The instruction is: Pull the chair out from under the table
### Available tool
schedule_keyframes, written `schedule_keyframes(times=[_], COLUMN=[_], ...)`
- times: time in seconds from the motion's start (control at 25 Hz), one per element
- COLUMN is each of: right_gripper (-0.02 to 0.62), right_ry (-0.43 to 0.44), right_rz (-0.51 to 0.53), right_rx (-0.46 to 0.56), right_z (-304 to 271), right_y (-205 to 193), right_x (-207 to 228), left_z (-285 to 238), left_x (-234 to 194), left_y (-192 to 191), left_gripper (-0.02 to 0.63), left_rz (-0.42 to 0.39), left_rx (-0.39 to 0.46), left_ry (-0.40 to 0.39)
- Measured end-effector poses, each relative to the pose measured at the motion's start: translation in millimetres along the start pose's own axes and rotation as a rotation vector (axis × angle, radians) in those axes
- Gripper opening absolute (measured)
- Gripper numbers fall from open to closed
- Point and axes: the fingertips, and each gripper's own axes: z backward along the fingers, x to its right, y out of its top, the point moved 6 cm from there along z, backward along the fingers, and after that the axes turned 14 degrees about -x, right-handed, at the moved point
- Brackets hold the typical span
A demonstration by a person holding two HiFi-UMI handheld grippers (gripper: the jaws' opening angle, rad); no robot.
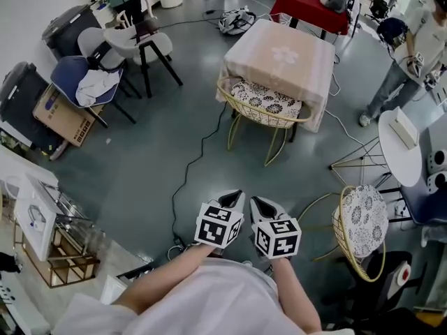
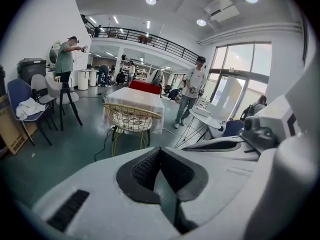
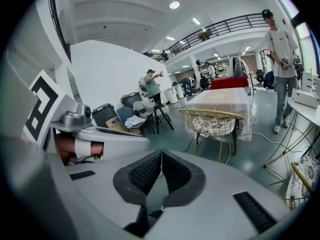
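Note:
A gold wire chair [image 1: 264, 105] with a black-and-white patterned cushion stands tucked part-way under a small table [image 1: 283, 56] draped in a pale pink cloth. My left gripper [image 1: 234, 199] and right gripper [image 1: 263, 205] hover side by side over the grey floor, well short of the chair. Both point toward it, and both are shut with nothing between the jaws. In the left gripper view the chair [image 2: 131, 118] sits beyond the shut jaws of the left gripper [image 2: 160, 149]. In the right gripper view the chair [image 3: 213, 122] stands ahead and to the right of the right gripper [image 3: 161, 153].
A black cable [image 1: 190, 165] runs across the floor between me and the chair. A second wire chair [image 1: 361, 222] lies at my right, near a white round table [image 1: 399, 146]. A person [image 1: 408, 54] stands at the right. Several chairs [image 1: 105, 61] stand at the far left.

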Motion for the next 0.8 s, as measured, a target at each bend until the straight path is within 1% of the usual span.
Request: schedule_keyframes(times=[0.48,0.64,0.8], right_gripper=[0.003,0.003,0.003], right_ry=[-0.094,-0.118,-0.133], right_rz=[-0.039,-0.042,-0.036], right_rx=[-0.001,0.000,-0.004], right_z=[-46,-61,-77], right_y=[71,88,104], right_x=[-2,-3,-9], left_z=[-13,-16,-18], left_x=[-68,-87,-108], left_y=[59,72,81], left_gripper=[0.005,0.005,0.005], left_rz=[-0.067,-0.097,-0.125], left_rx=[-0.036,-0.048,-0.082], left_ry=[-0.087,-0.115,-0.146])
